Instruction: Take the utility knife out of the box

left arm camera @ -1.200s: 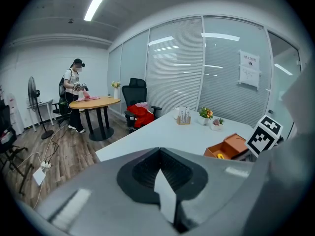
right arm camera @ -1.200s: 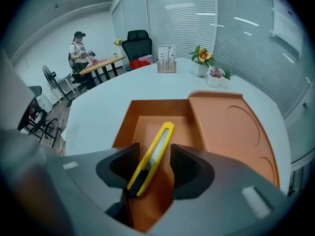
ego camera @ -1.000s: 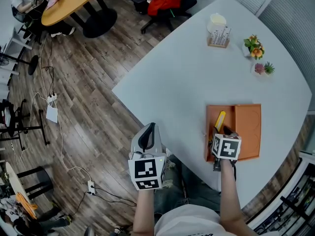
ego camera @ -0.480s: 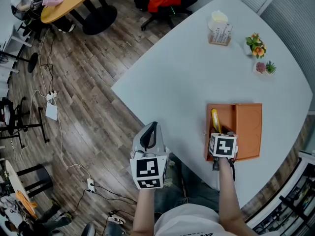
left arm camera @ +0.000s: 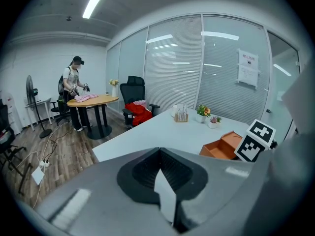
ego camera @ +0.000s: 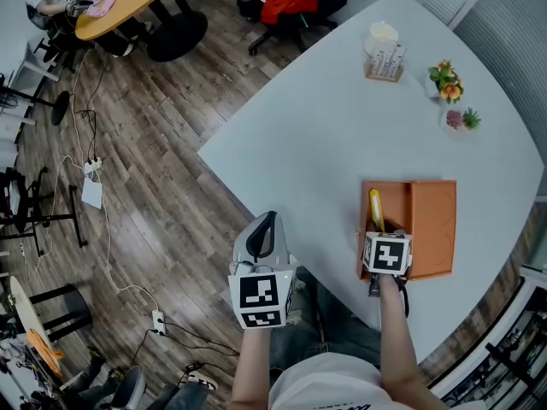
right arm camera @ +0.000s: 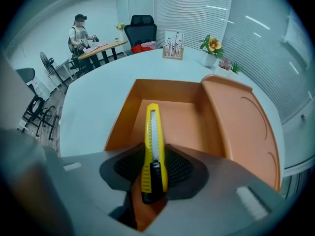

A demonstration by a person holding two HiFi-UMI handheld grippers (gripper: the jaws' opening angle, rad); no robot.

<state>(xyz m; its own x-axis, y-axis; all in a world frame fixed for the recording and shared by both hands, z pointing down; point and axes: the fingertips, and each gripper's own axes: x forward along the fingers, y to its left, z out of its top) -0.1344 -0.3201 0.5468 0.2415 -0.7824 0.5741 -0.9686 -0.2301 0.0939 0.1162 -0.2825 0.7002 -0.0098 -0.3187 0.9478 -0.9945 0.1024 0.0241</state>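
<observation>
right tool [right arm camera: 154,168] clamps the utility knife [right arm camera: 152,132] over the box [right arm camera: 121,119]; left tool [left arm camera: 165,193] closed, empty

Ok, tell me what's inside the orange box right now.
Only the yellow utility knife, clamped between the right gripper's jaws and pointing into the orange box. The floor beyond it is bare. The gripper covers the box's near end, so that part can't be checked.
</observation>
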